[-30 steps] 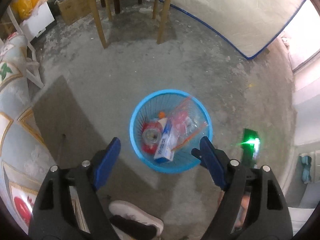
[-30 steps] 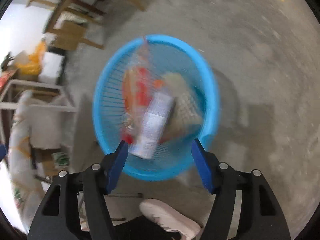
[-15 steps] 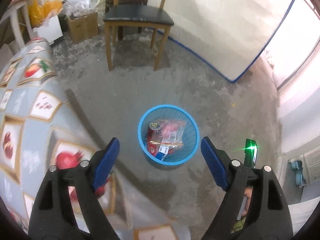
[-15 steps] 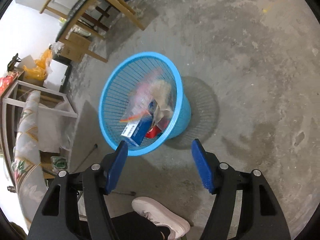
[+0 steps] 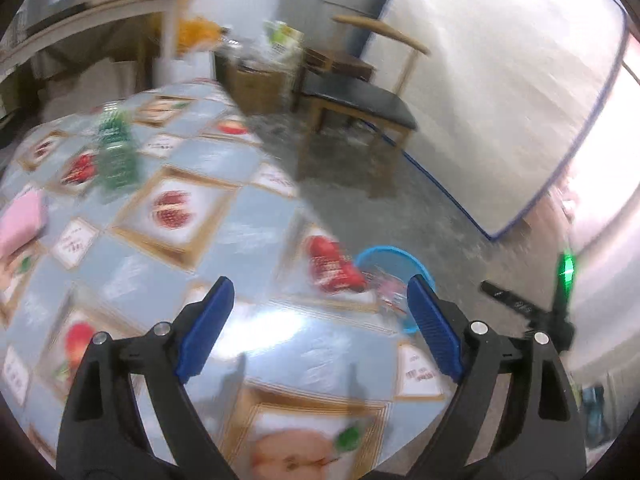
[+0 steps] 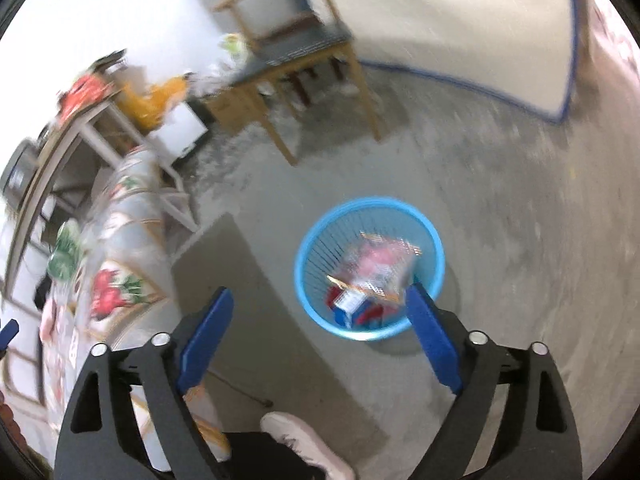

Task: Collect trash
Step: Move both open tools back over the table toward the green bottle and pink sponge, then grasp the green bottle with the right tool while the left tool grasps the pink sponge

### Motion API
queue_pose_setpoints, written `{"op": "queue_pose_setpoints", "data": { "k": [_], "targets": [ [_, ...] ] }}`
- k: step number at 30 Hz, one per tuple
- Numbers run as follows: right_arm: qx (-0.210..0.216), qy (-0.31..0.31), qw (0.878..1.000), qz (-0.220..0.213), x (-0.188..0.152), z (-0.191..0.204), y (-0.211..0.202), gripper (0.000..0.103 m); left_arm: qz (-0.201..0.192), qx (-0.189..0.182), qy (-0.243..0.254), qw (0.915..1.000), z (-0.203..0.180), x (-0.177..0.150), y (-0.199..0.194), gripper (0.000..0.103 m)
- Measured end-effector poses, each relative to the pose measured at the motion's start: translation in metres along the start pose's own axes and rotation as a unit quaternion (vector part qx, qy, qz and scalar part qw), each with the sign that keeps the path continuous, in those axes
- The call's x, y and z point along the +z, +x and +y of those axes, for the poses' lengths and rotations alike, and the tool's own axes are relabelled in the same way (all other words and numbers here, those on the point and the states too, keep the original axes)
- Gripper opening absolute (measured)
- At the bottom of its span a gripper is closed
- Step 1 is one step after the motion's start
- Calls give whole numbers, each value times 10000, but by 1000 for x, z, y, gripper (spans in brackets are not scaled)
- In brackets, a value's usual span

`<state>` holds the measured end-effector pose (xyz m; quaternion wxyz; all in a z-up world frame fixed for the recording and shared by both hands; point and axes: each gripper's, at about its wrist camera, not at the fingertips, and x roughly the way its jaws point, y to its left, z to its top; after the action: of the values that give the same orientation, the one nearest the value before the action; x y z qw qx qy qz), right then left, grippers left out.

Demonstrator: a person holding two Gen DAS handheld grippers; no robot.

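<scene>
Both grippers have risen from one round blue mesh basket (image 6: 370, 268) on the concrete floor, holding crinkly wrappers; left gripper (image 5: 318, 326) and right gripper (image 6: 320, 338) fingers are opening, empty.

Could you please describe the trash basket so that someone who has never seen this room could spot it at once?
Start from the wooden chair by the white wall and come forward across the bare grey concrete floor. Standing alone there, just off the tablecloth's edge, is the basket. It is the only bright blue thing on the floor: round, open-topped, slatted, with wrappers and a small carton inside.
</scene>
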<state>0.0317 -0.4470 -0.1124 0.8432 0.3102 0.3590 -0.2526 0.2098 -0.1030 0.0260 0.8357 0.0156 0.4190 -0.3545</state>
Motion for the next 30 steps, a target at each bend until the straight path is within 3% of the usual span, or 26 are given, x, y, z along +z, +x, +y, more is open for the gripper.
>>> {"op": "queue_pose_setpoints", "data": {
  "k": [5, 8, 12, 16, 21, 26, 30],
  "targets": [
    [-162, -1065, 9932, -430, 17, 80, -25, 95, -362, 603, -573, 9959, 69, -17, -47, 87],
    [-80, -1559, 9861, -562, 26, 123, -33, 96, -622, 1000, -985, 9881, 120, -26, -77, 89],
    [387, -2251, 9718, -584, 40, 198, -35, 96, -913, 1417, -1420, 9754, 182, -25, -111, 90],
    [1009, -2832, 9524, -502, 49, 279, -29, 96, -1048, 1543, -1594, 9694, 241, -3, -125, 91],
    [2146, -3157, 9239, 247, 63, 387, 16, 96, -927, 1531, -1722, 9687, 311, 38, -108, 91],
    [2419, -3346, 9050, 1027, 69, 482, 85, 96, -688, 1498, -1699, 9716, 380, 88, -58, 91],
    [2267, -3758, 8863, 1482, 62, 543, 140, 96, -236, 1084, -1431, 9835, 411, 107, -14, 91]
  ]
}}
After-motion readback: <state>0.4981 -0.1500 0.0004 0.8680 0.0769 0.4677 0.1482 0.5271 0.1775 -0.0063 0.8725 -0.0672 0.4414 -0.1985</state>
